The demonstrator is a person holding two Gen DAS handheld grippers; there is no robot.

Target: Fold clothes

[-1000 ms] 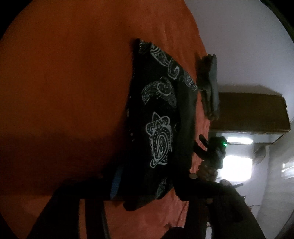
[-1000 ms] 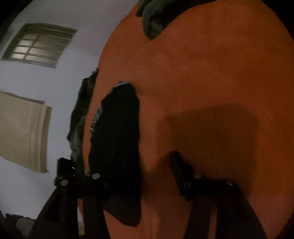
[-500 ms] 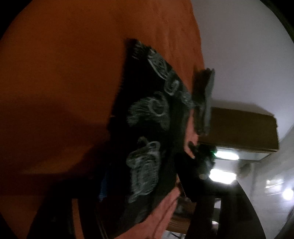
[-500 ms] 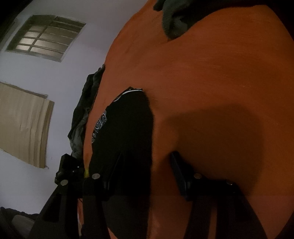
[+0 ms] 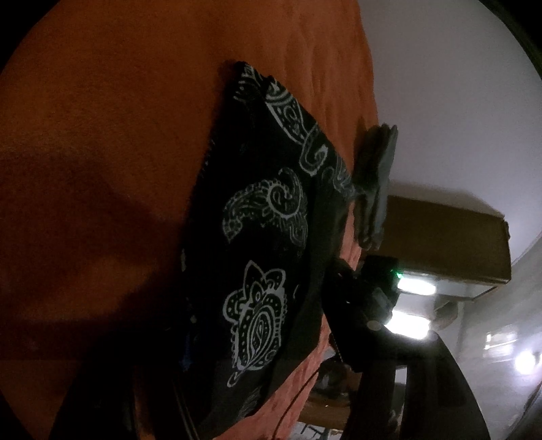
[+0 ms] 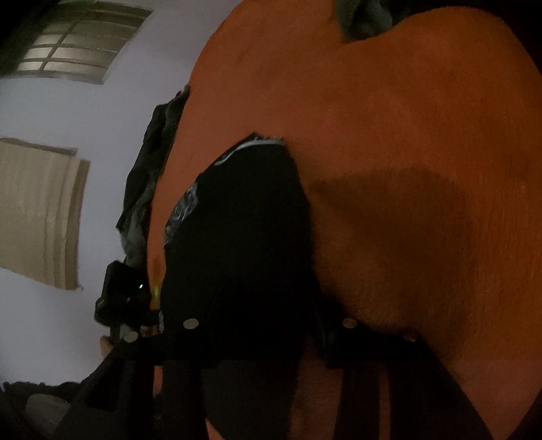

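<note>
An orange bedsheet (image 5: 135, 169) fills most of both views, its far edge meeting a pale wall (image 5: 440, 101); the room is dim and the lower part of each picture sinks into black. On the sheet lies the black paisley cloth (image 5: 264, 237), folded into a long strip, its white pattern plain in the left wrist view; in the right wrist view it reads as a nearly featureless dark shape (image 6: 244, 237) with only a sliver of print along its left edge. A dark heap of other clothes (image 5: 376, 182) sits at the sheet's edge just beyond the cloth, its folds too murky to sort out; a grey garment (image 6: 366, 17) is cut off by the top of the right wrist view. A window (image 6: 78, 50) and a tan curtain (image 6: 37, 213) show on the wall. The left hand-held gripper (image 5: 237, 389) stands apart with the cloth's near end between its fingers, which are nearly lost in shadow; whether they press the cloth I cannot tell. The right hand-held gripper (image 6: 261, 338) is closing, the cloth's near end between its fingers; contact is too dark to judge.
</note>
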